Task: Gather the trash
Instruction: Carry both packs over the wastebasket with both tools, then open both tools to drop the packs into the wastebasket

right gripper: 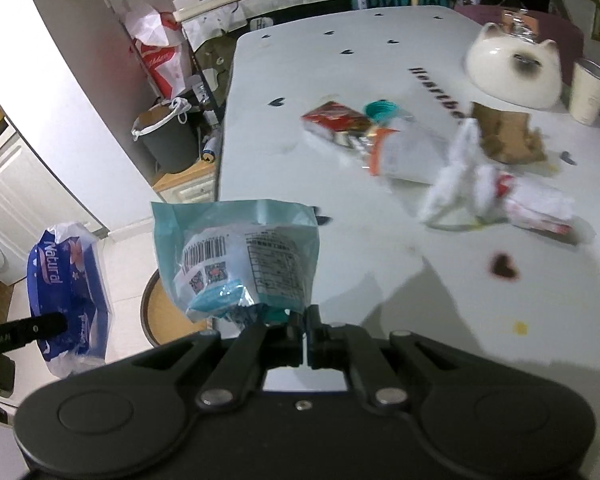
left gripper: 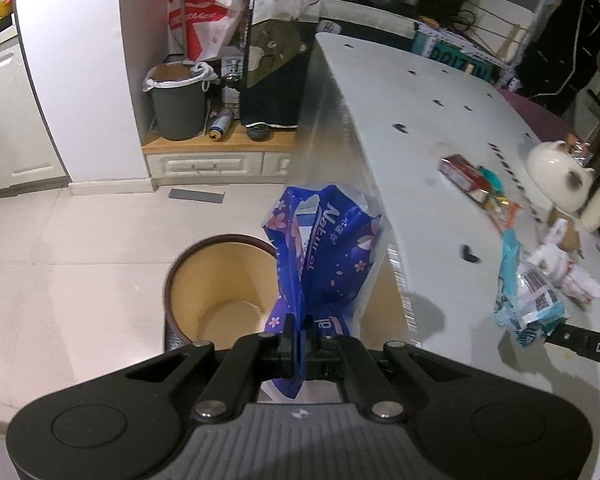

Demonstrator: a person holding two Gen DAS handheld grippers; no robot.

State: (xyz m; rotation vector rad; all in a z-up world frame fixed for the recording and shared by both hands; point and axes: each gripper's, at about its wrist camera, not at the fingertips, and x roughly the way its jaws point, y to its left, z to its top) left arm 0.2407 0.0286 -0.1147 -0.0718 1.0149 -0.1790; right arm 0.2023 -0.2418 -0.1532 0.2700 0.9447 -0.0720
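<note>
My left gripper (left gripper: 299,322) is shut on a blue plastic "Natural" wrapper (left gripper: 324,248), held beside the table edge just right of an open brown bin (left gripper: 216,284) on the floor. The wrapper also shows in the right wrist view (right gripper: 68,292). My right gripper (right gripper: 303,318) is shut on a teal and white snack packet (right gripper: 244,256), held over the table's near left corner; the packet also shows in the left wrist view (left gripper: 528,296). The bin's rim (right gripper: 148,300) shows below it.
On the white table (right gripper: 340,72) lie a red packet (right gripper: 336,122), an orange and white wrapper (right gripper: 404,152), crumpled white plastic (right gripper: 480,188), brown paper (right gripper: 504,136), a cat-shaped bowl (right gripper: 512,68) and a cup (right gripper: 590,92). A grey lined bin (left gripper: 178,100) stands by the wall.
</note>
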